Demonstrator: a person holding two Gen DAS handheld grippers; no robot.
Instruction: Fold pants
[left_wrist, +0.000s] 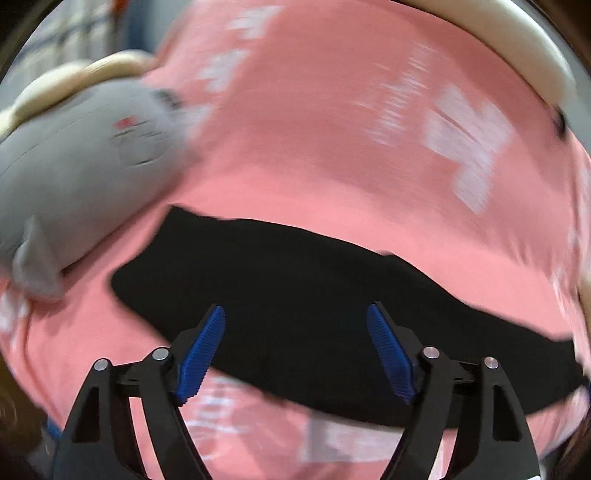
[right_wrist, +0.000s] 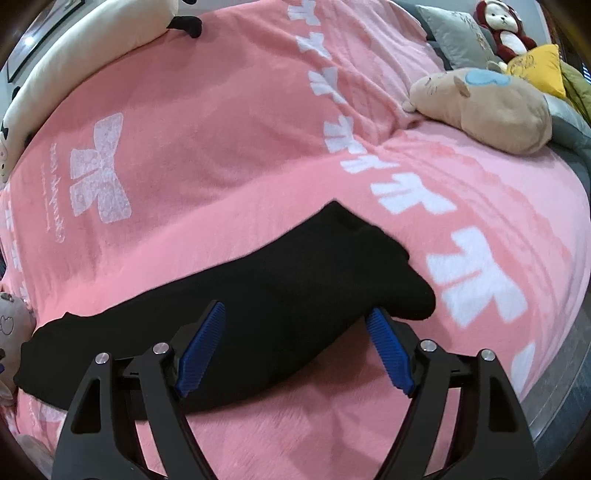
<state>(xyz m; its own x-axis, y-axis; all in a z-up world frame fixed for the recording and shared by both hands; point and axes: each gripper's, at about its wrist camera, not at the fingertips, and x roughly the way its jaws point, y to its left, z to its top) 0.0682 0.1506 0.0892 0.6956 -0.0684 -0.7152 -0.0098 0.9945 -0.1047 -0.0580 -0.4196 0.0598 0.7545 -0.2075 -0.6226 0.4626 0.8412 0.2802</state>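
Pink blanket (right_wrist: 229, 110) with white bow prints covers pretty much the whole bed you're working over, and the black pants (right_wrist: 236, 295) are lying flat across it as one long dark strip, already narrowed lengthwise from the look of it. From your right wrist view, the strip runs from the lower left up to a bunched, rounded end at the right. Your right gripper (right_wrist: 295, 347) sits over that end with its blue pads (right_wrist: 201, 350) spread wide, nothing pinched between them. Your left gripper (left_wrist: 295, 350) is likewise wide open, hovering over the middle of the pants (left_wrist: 314, 302); that view is smeared with motion blur, so I can't tell if the tips touch the fabric. Around the edges you've got a grey seal plush (left_wrist: 74, 166) lying just beside the left end of the pants, a tan cat plush (right_wrist: 480, 107) at the far right, well apart from the pants, a red monkey toy (right_wrist: 504, 31) and a yellow pillow (right_wrist: 539, 68) behind it, plus a long cream bolster (right_wrist: 85, 55) along the far left edge.
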